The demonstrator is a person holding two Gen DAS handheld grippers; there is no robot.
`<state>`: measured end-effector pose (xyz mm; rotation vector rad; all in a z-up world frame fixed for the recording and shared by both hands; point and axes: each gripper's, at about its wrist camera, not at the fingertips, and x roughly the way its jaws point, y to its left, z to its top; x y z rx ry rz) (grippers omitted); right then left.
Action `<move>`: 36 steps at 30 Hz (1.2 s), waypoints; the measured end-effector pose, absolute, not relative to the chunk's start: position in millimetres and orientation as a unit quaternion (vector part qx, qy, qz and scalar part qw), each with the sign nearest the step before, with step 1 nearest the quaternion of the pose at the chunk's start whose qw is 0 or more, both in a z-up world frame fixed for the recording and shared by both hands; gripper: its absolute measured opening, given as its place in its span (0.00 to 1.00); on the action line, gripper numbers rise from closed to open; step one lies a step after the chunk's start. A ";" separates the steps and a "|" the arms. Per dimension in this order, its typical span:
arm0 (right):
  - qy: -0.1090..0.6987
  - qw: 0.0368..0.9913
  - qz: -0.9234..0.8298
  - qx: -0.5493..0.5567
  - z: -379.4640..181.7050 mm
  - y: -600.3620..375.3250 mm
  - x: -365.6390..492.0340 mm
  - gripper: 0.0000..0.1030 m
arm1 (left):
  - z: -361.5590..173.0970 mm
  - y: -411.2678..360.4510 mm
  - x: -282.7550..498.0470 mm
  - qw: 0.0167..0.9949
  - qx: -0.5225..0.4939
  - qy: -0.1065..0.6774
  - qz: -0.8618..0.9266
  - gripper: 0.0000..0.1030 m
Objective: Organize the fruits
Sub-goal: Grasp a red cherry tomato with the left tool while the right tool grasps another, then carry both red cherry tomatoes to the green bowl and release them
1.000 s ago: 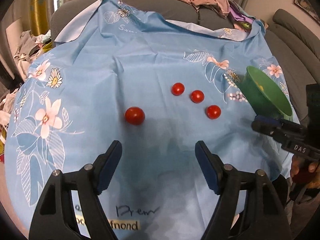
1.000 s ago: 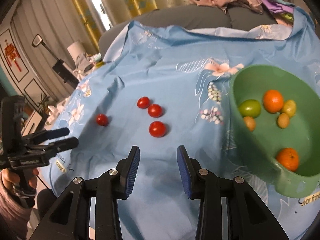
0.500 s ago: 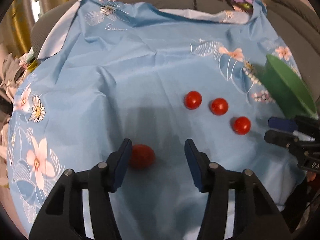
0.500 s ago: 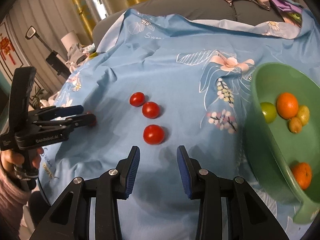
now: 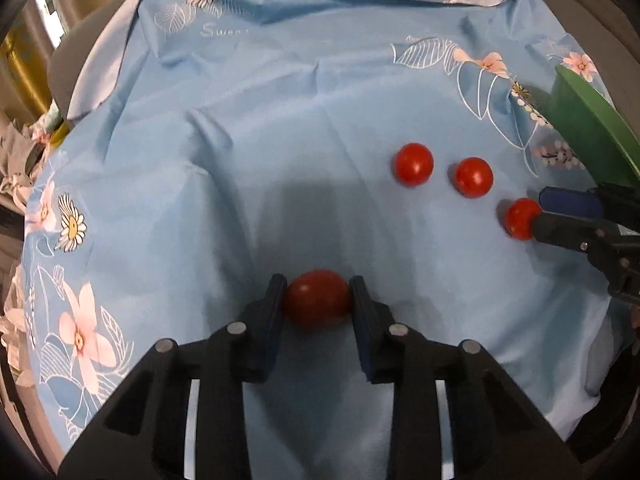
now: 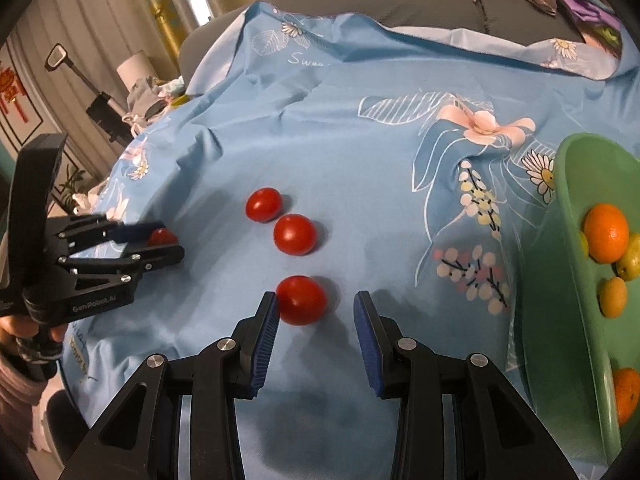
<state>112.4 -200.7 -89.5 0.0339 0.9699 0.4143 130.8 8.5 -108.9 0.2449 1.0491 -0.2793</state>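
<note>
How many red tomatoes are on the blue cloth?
4. One sits between the left gripper fingers, one lies between the open right gripper fingers, and two lie just beyond it.

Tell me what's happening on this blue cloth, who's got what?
A person holds a gripper in each hand, sorting fruit. The left gripper has its fingers closed on a red tomato resting on the floral cloth. The right gripper is open around the nearest tomato, not yet gripping. Two more tomatoes lie beyond. The green bowl holds oranges and small yellow fruit.
</note>
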 end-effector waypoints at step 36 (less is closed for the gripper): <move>0.436 0.881 0.186 0.018 -67.4 -207.5 97.4 0.30 | -76.0 -12.8 84.8 0.861 0.033 0.476 -0.174 0.30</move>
